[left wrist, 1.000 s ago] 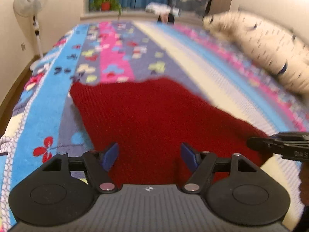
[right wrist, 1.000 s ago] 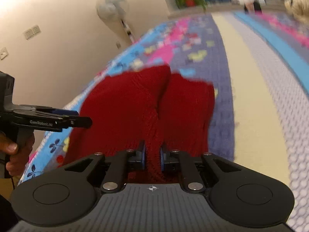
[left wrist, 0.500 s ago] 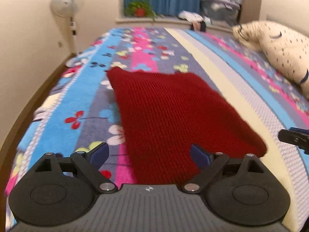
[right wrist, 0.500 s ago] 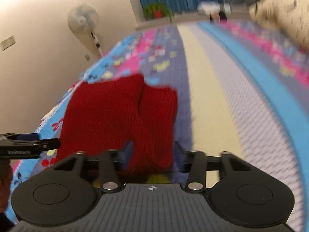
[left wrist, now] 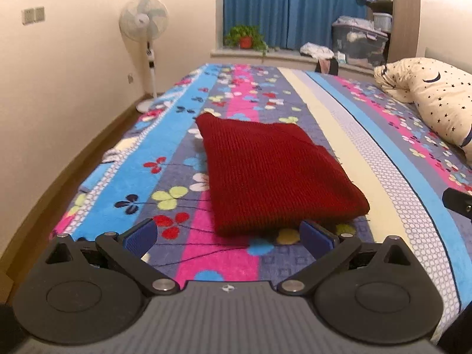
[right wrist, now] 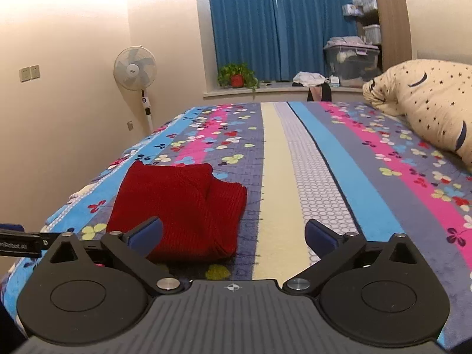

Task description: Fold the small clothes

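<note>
Only a black edge of the right gripper (left wrist: 457, 205) shows in the left view, cut off by the frame. 1 red knit garment (left wrist: 271, 174) lies folded on the striped bedspread (left wrist: 392, 183). 2 grippers hold nothing: the left gripper (left wrist: 231, 237) and the right both spread wide. The right view alone shows the garment's doubled right edge.

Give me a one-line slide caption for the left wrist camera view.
Open left gripper hovers before a folded red knit garment lying on the floral striped bedspread.
</note>
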`<state>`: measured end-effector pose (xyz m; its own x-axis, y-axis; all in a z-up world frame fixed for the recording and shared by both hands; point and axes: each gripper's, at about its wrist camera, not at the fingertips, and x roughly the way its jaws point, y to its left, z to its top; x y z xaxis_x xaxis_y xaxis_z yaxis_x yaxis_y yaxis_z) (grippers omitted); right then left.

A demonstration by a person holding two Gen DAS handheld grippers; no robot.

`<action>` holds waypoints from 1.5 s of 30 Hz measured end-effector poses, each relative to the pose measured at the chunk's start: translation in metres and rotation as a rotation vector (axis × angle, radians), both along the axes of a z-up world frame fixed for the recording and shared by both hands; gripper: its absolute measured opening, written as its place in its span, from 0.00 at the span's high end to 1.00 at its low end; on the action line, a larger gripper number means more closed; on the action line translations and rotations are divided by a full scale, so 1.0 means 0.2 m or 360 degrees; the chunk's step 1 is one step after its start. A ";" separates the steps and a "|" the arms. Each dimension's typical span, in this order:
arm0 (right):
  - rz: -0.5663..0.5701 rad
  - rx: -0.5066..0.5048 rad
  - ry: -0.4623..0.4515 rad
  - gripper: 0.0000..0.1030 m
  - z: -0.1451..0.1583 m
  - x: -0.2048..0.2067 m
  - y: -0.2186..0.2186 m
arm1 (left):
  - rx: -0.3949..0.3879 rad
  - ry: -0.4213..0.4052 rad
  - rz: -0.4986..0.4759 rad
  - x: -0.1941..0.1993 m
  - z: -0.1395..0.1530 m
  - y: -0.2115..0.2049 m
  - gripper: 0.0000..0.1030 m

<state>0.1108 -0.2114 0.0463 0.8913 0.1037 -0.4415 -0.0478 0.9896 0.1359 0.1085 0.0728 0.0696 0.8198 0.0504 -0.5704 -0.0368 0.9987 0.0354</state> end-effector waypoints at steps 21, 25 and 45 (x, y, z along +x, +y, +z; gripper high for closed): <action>0.0054 0.0042 0.0127 0.01 -0.09 -0.06 0.14 | -0.0104 -0.0011 0.0084 -0.08 -0.15 0.03 0.00; 0.0063 0.0013 0.0099 0.01 -0.08 -0.07 0.15 | -0.0103 -0.0030 0.0096 -0.09 -0.14 0.04 0.00; 0.0073 0.0036 0.0085 0.01 -0.08 -0.08 0.14 | -0.0079 -0.0068 0.0075 -0.10 -0.13 0.02 0.00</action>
